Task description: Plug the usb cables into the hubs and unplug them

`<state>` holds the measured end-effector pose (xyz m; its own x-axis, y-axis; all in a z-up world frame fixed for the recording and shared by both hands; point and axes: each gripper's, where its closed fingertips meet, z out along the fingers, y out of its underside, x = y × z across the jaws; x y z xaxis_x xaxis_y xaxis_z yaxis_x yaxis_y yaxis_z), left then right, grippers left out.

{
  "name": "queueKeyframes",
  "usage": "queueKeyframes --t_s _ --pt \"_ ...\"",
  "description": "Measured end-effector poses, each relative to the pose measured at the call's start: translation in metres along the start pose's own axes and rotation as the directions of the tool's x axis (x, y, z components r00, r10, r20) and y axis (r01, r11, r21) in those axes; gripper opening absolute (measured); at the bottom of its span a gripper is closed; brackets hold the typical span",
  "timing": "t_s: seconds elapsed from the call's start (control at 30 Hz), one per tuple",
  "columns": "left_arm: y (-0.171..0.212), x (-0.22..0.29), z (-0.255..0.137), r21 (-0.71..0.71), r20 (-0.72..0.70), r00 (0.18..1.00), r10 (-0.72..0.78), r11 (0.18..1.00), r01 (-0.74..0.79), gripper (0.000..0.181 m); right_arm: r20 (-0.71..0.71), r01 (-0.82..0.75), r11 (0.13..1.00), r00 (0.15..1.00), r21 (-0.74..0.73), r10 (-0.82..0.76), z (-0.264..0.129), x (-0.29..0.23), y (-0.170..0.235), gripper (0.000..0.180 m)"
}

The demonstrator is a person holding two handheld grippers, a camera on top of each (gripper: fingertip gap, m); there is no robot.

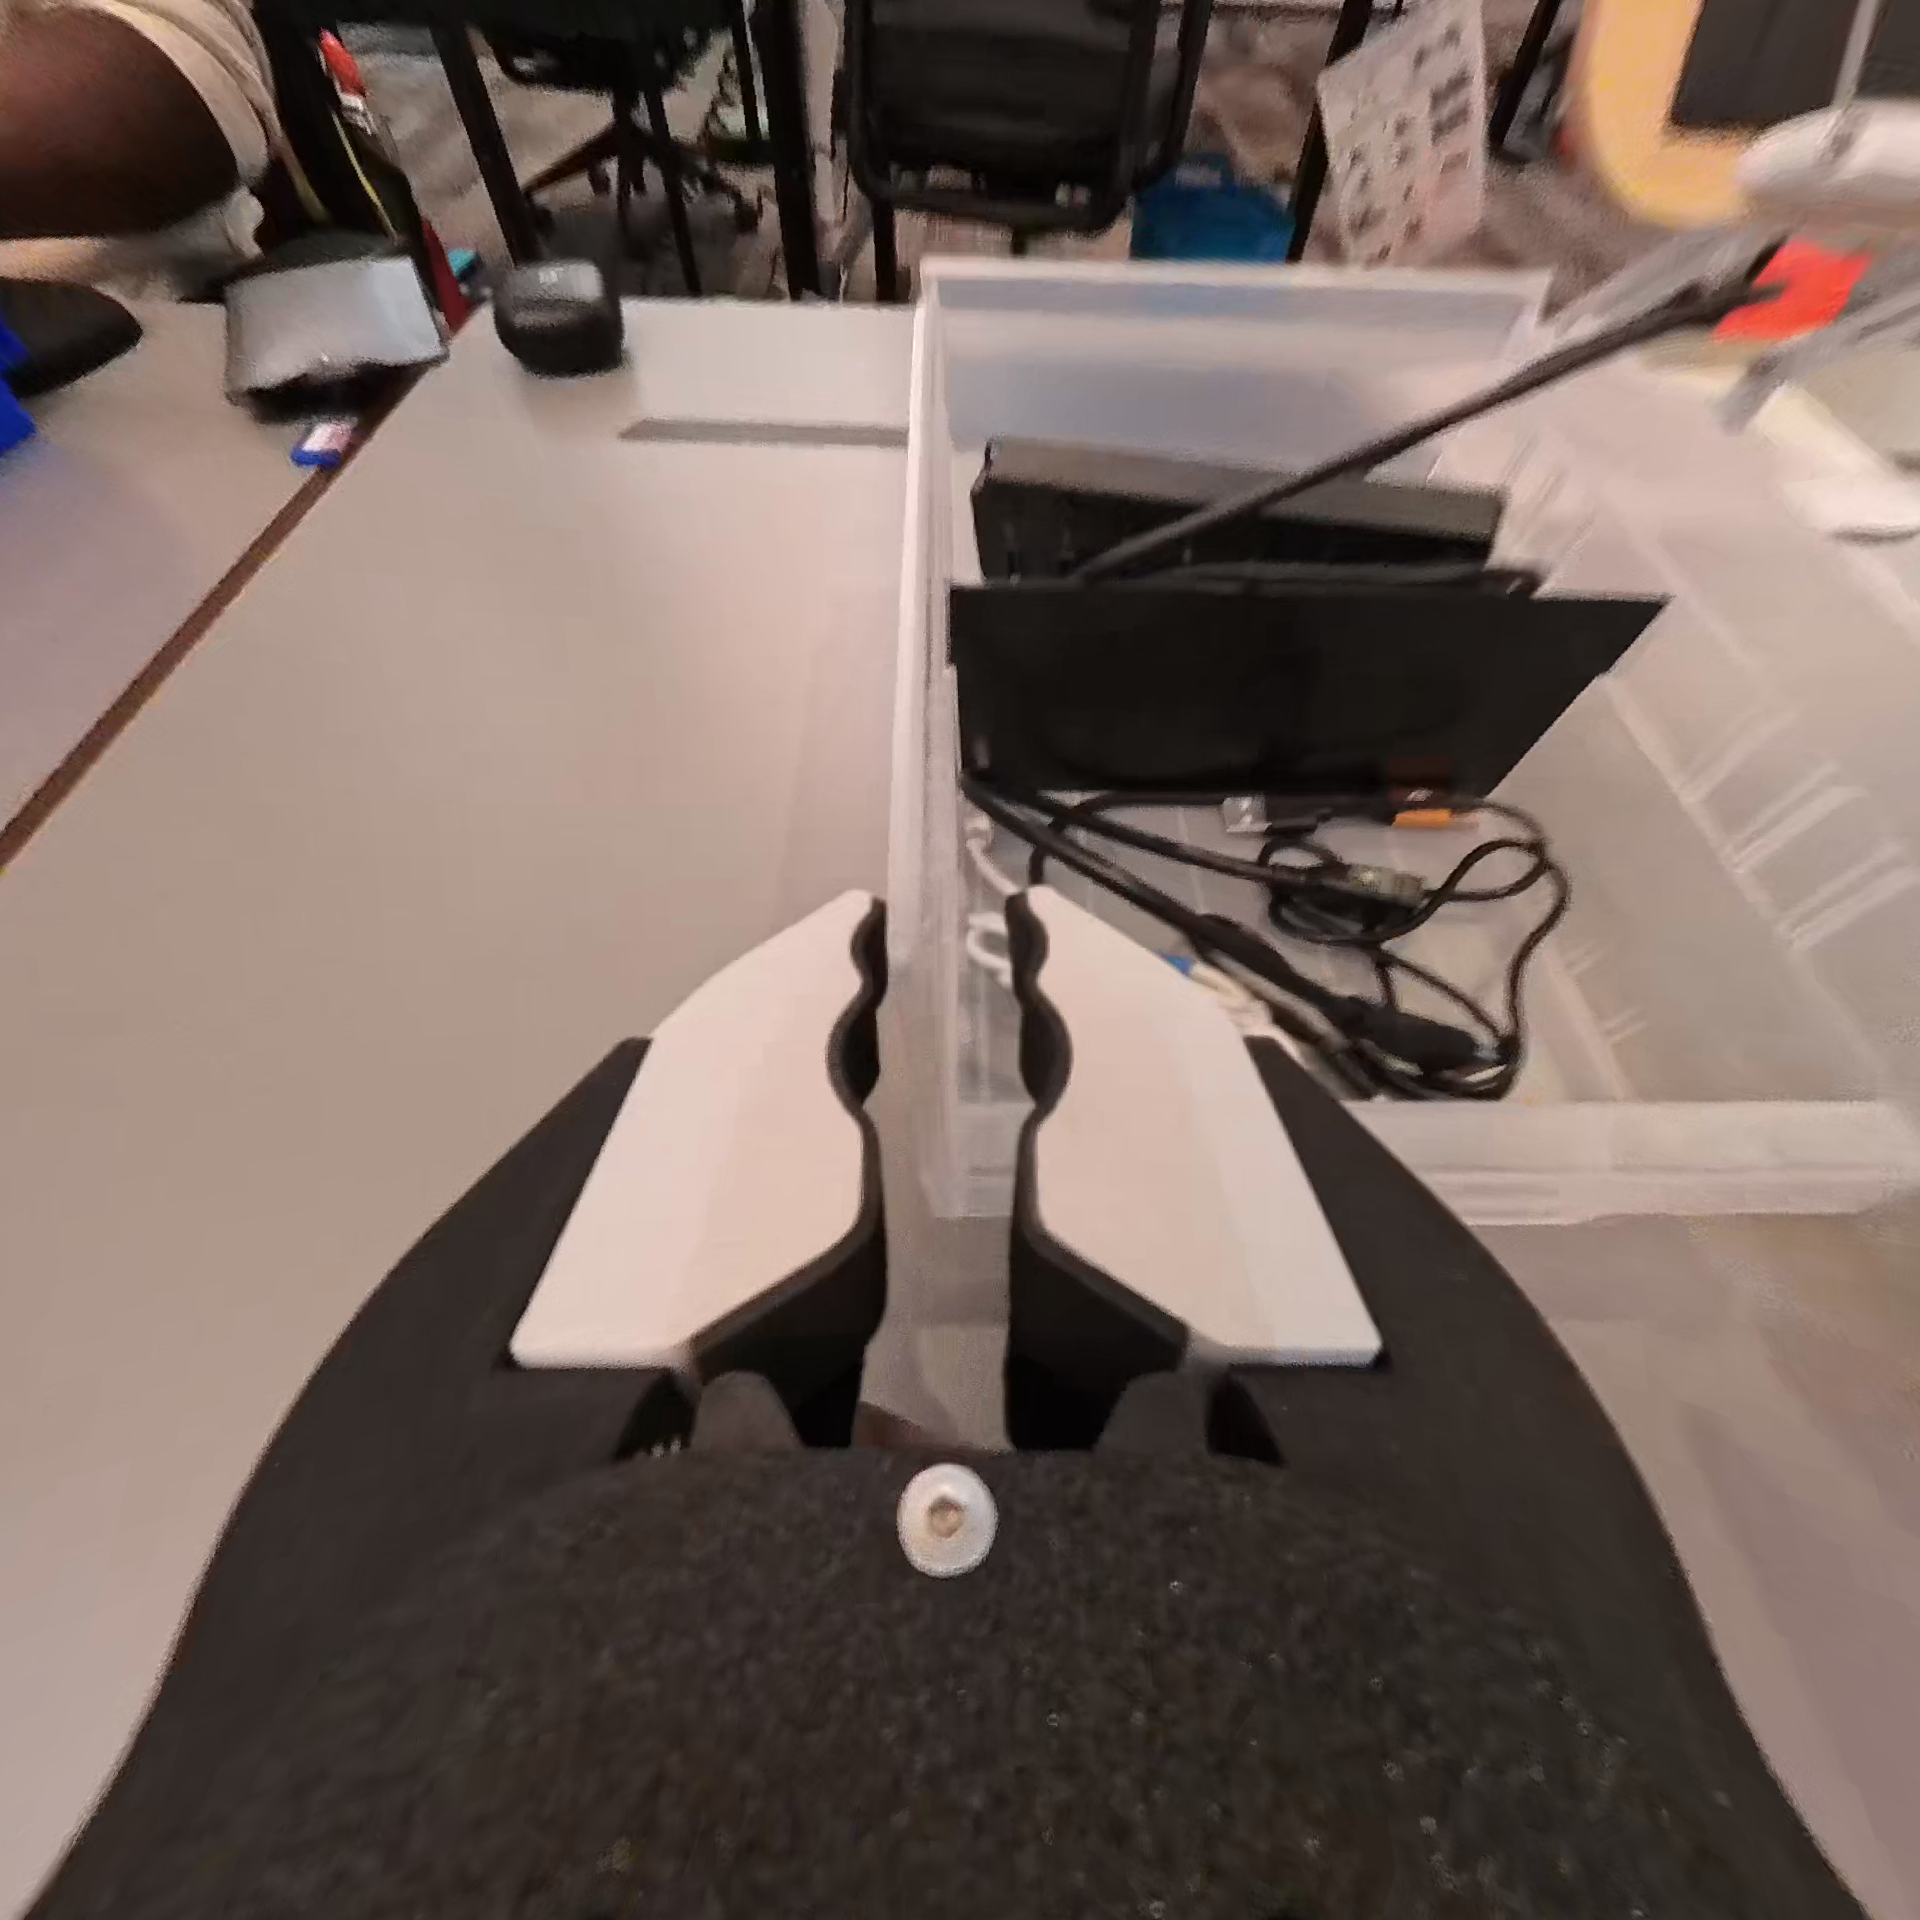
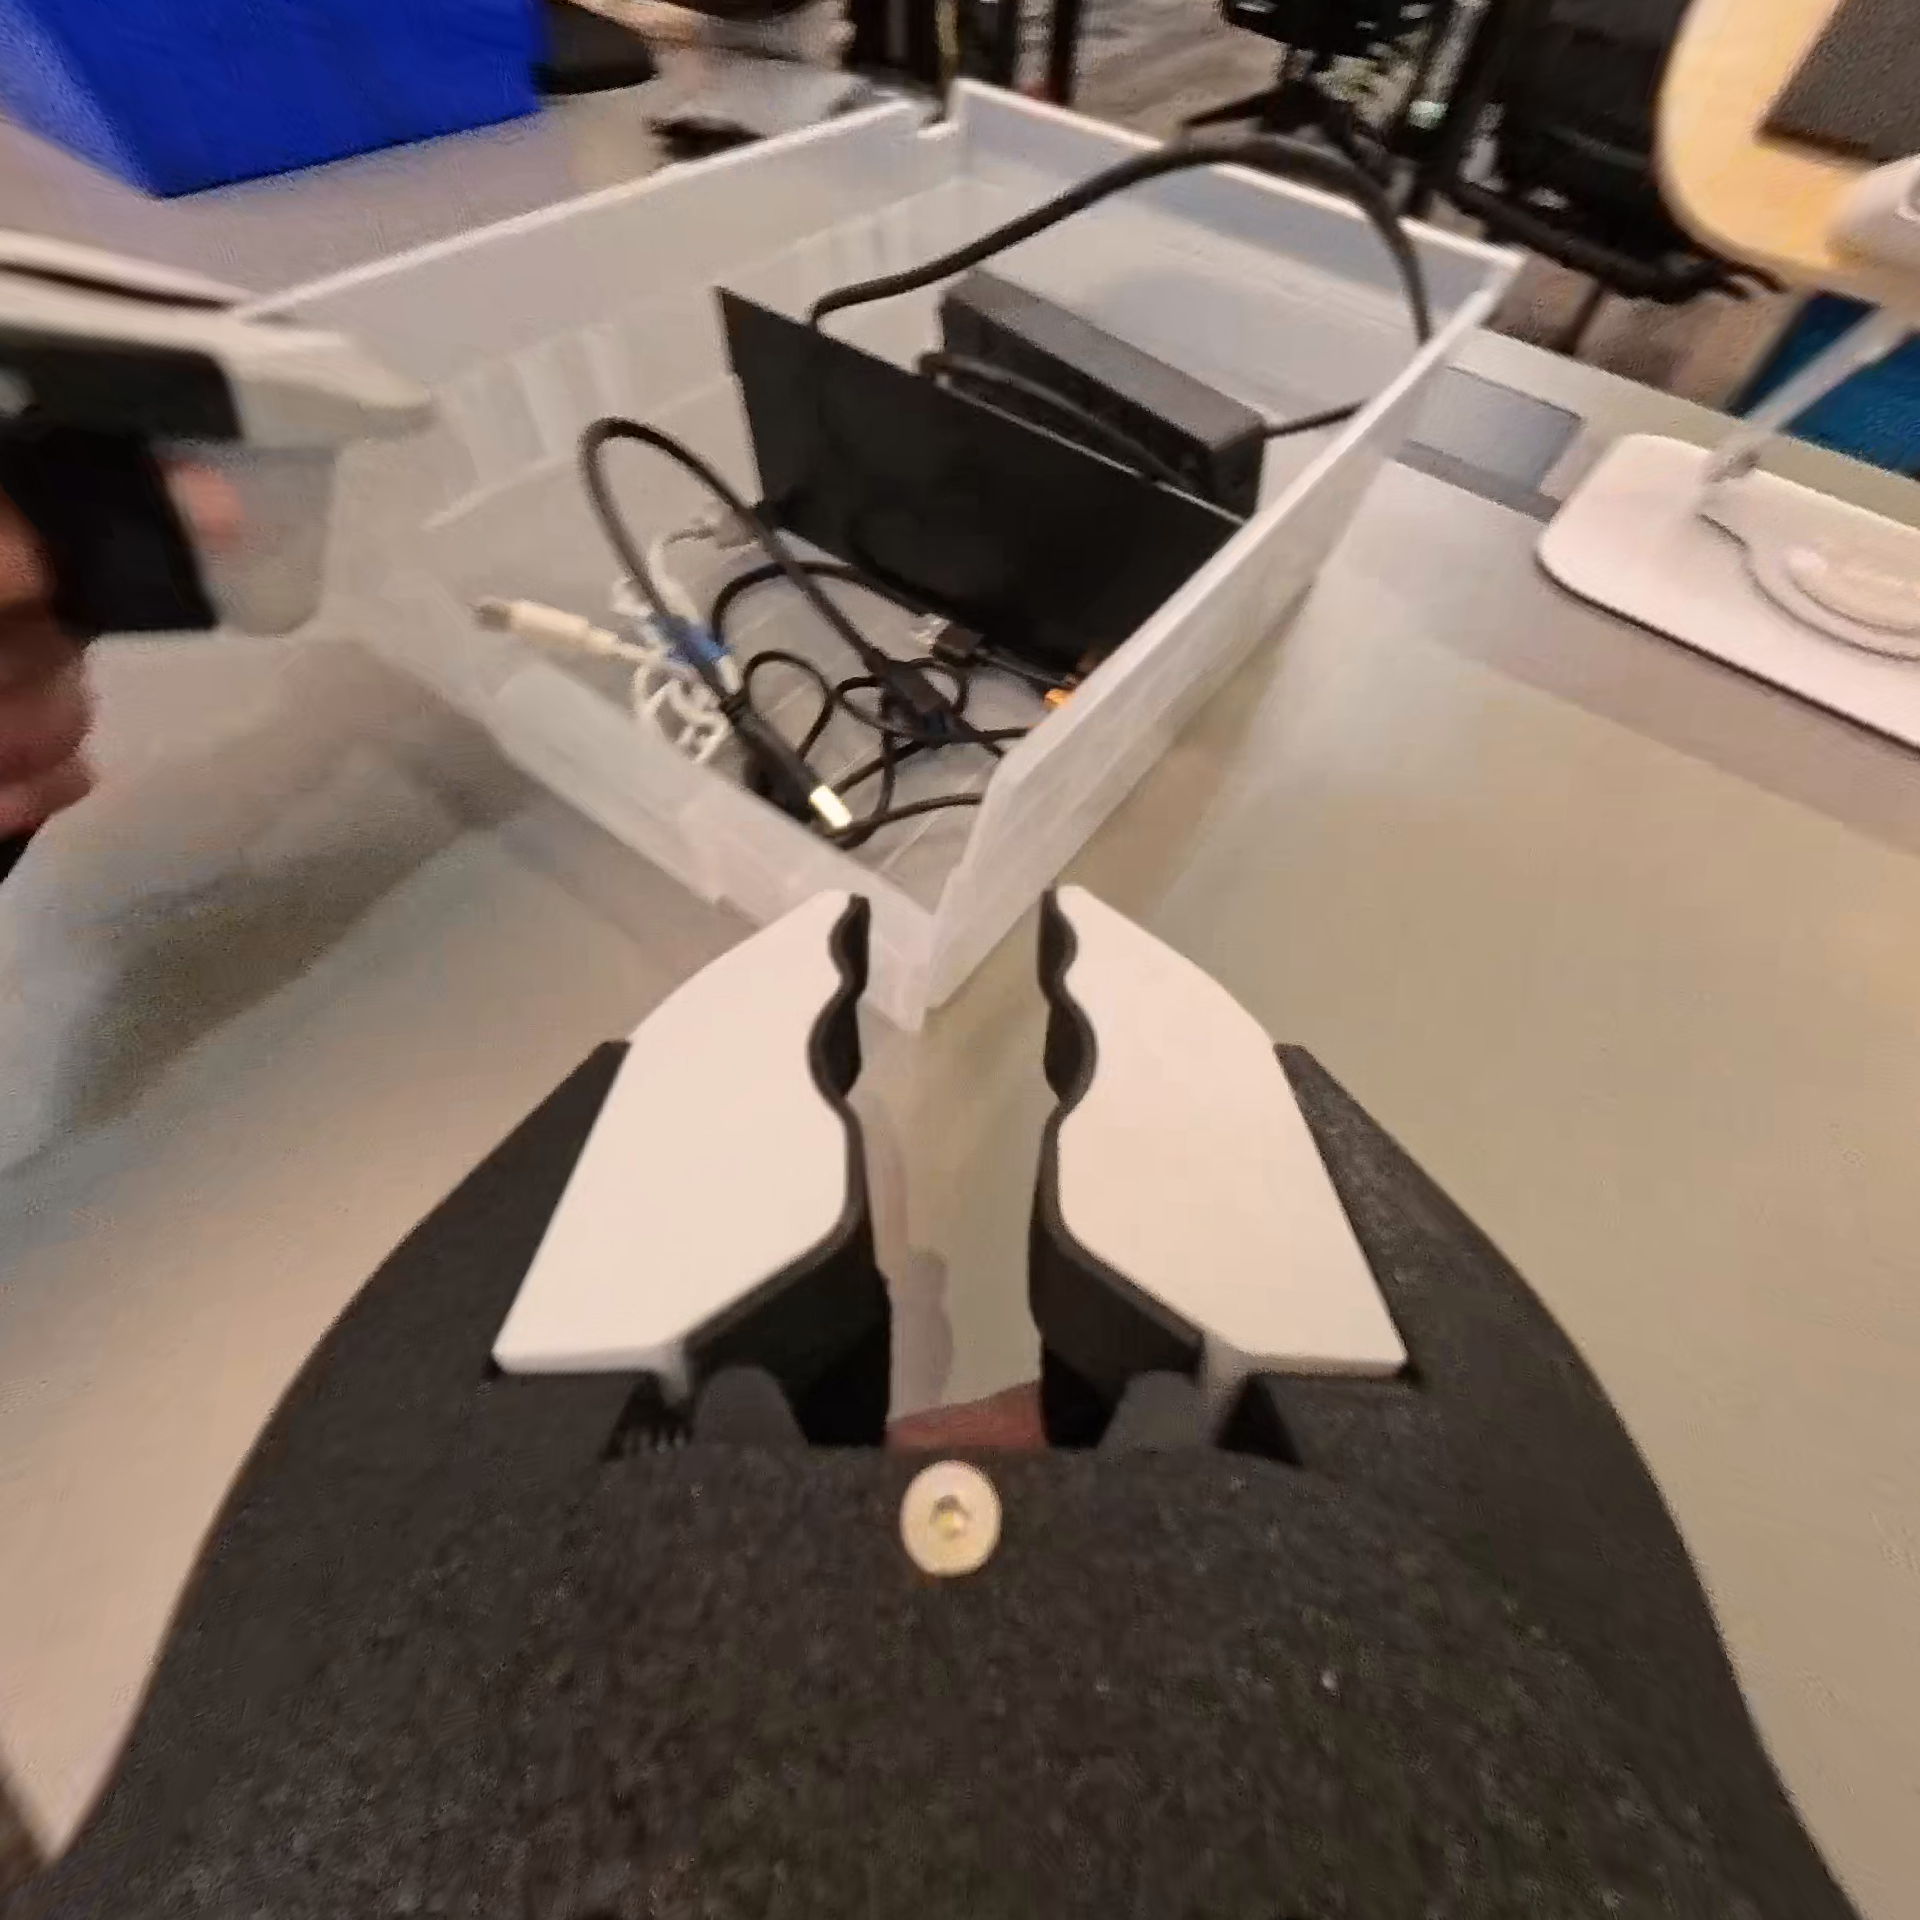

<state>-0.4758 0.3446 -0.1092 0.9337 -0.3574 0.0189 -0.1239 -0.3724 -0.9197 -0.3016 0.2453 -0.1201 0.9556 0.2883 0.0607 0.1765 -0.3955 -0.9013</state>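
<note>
Now both the left gripper and the right gripper hover with jaws apart and empty near the bin, where loose cables lie tangled in front of the black hubs standing farther in.

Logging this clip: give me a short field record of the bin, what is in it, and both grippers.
container: clear plastic bin on a pale table
hubs: black hub behind an upright black panel
cables: loose black cables and a white cable on the bin floor
left gripper: open, straddling the bin's side wall
right gripper: open, empty, at the bin's near corner
plugged in: one black cable seems to run to the hub; connection unclear
</note>
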Motion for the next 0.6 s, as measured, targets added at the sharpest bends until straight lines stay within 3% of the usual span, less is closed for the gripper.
queueKeyframes --t_s 0.07,0.17,0.33,0.43,0.6 --pt "-0.012 0.005 -0.012 0.068 -0.026 0.997 -0.073 0.995 0.074 0.028 0.133 0.063 0.998 0.989 -0.025 -0.059 -0.029 -0.003 0.013 0.037" --pt "-0.022 0.003 -0.025 0.138 -0.008 0.99 -0.144 0.98 0.143 0.03 0.176 0.123 0.991 0.978 -0.053 -0.112 -0.074 0.029 0.038 0.04" --pt "-0.034 0.013 -0.045 0.22 0.087 0.991 -0.1 0.972 0.078 0.032 0.02 -0.015 0.999 1.0 -0.028 0.015 -0.148 0.147 0.078 0.04" --pt "-0.018 0.029 -0.053 0.165 0.165 0.974 -0.152 0.978 0.125 0.031 -0.163 -0.078 0.997 0.984 0.002 0.078 -0.203 0.227 0.114 0.038" --pt "0.002 0.117 -0.052 0.084 -0.053 0.995 -0.086 0.992 0.09 0.031 -0.287 -0.327 0.925 0.883 0.191 0.371 -0.272 0.317 0.129 0.036"
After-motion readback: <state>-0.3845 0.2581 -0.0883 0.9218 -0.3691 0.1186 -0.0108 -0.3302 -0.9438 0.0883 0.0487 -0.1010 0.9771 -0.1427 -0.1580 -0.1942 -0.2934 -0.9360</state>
